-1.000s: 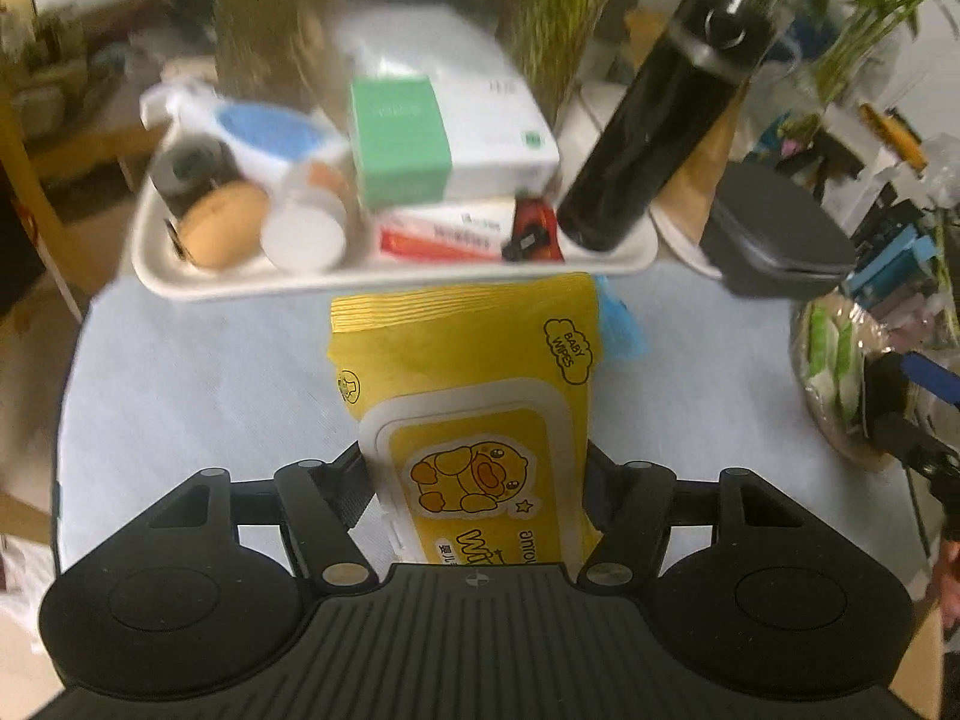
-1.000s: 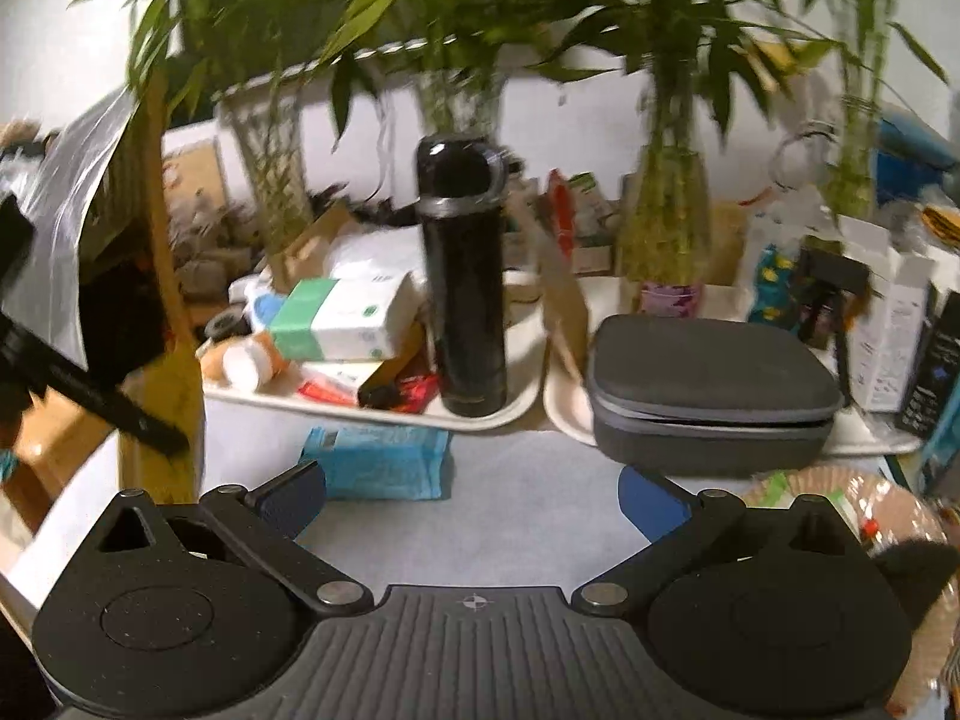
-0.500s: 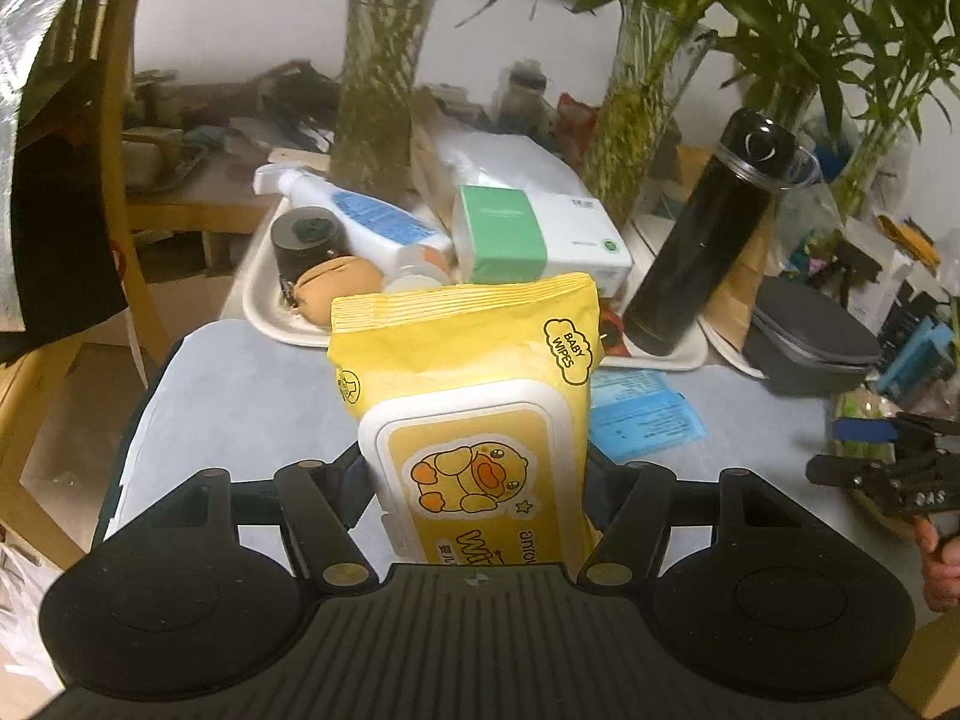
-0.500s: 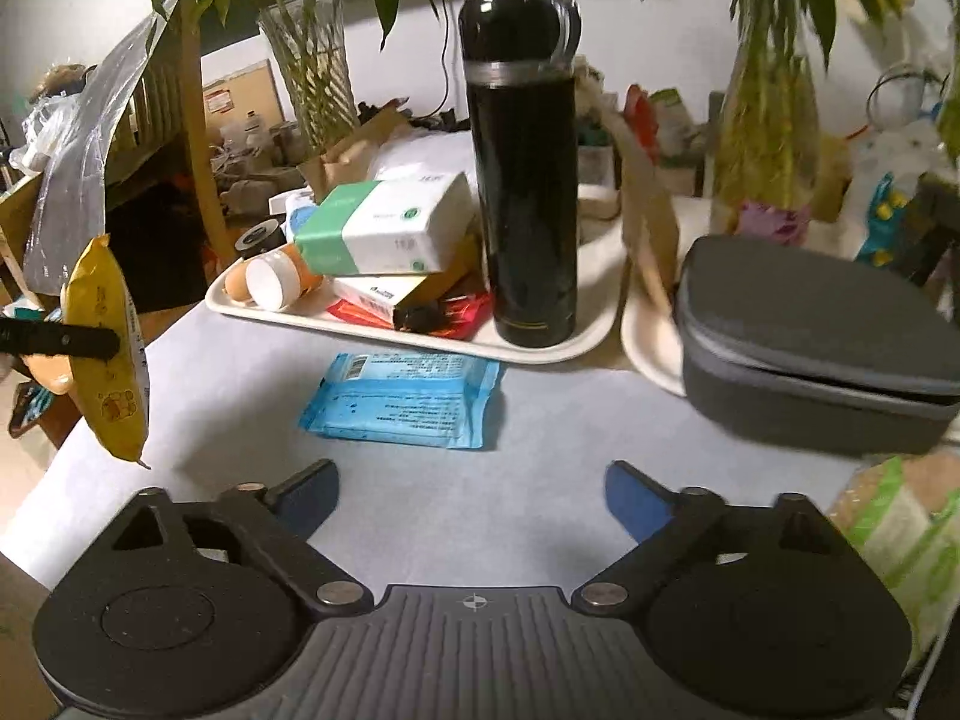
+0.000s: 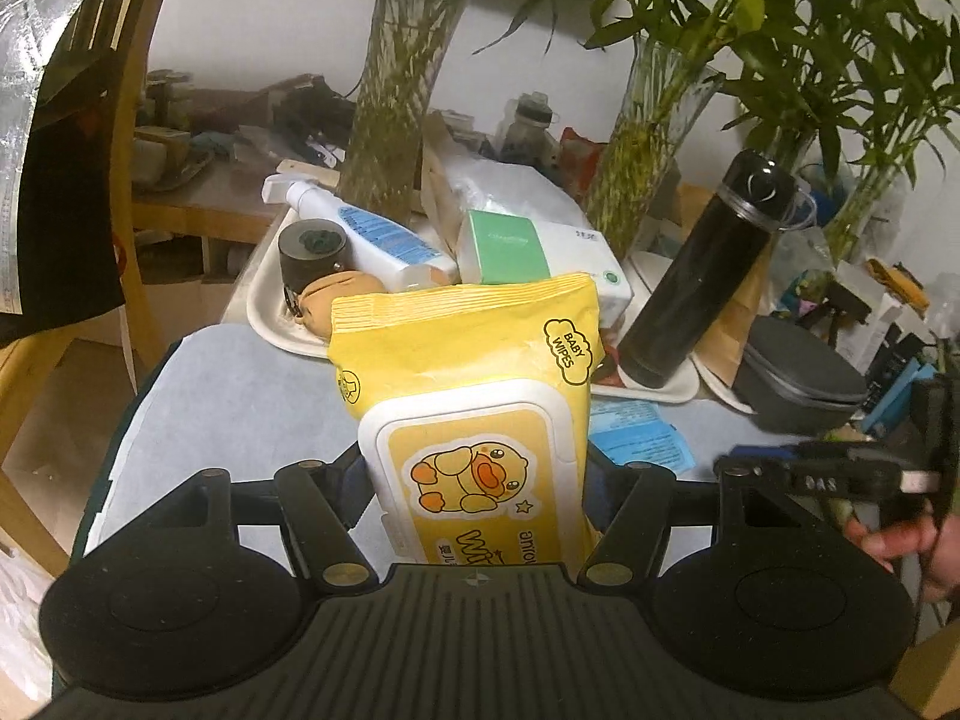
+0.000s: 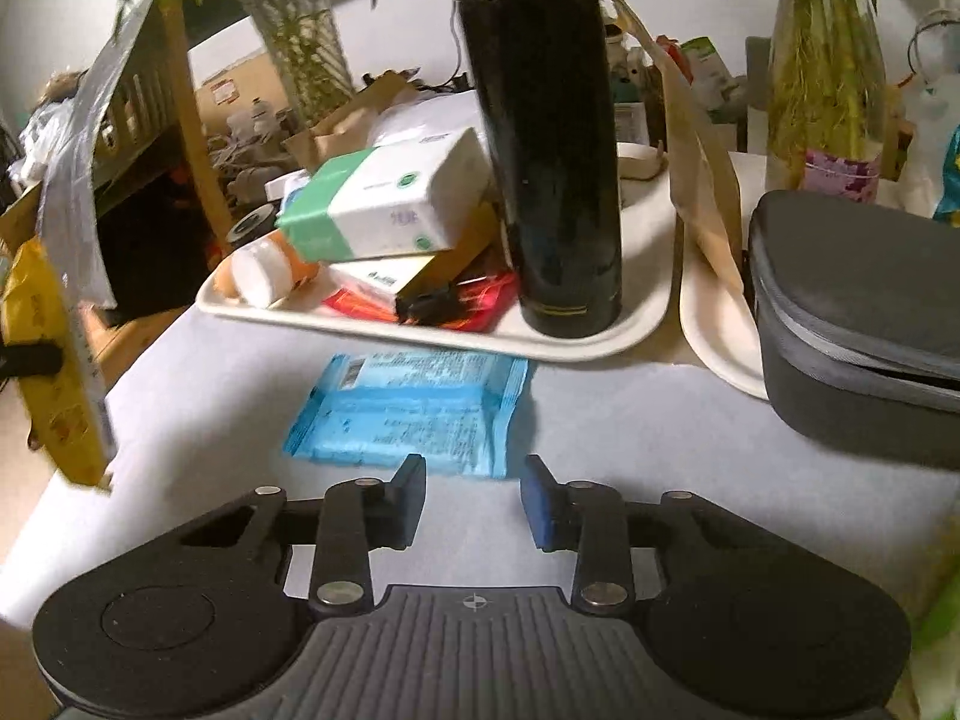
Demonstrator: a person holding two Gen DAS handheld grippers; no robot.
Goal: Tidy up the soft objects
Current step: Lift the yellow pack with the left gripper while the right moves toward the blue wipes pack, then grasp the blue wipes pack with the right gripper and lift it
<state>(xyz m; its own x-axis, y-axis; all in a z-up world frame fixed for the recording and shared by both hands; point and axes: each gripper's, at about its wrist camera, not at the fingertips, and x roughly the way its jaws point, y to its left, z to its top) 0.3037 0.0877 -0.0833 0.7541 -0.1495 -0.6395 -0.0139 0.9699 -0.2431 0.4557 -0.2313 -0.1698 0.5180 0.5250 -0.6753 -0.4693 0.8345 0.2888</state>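
Wipes pack (image 5: 474,420), yellow, clamped in my left claw (image 5: 474,480); my right claw (image 6: 474,495) closing, nothing between pads, just short of blue packet (image 6: 414,414) on worktop (image 6: 630,432).

You see a glossy yellow plastic wipes pack (image 5: 474,372) and a crinkly, shiny blue packet (image 6: 408,414) on the desk's (image 6: 630,438) matt pale cover. The black flask (image 6: 552,180) is smooth and glossy, the grey case (image 6: 858,324) matt, the tray (image 6: 636,312) smooth cream plastic.
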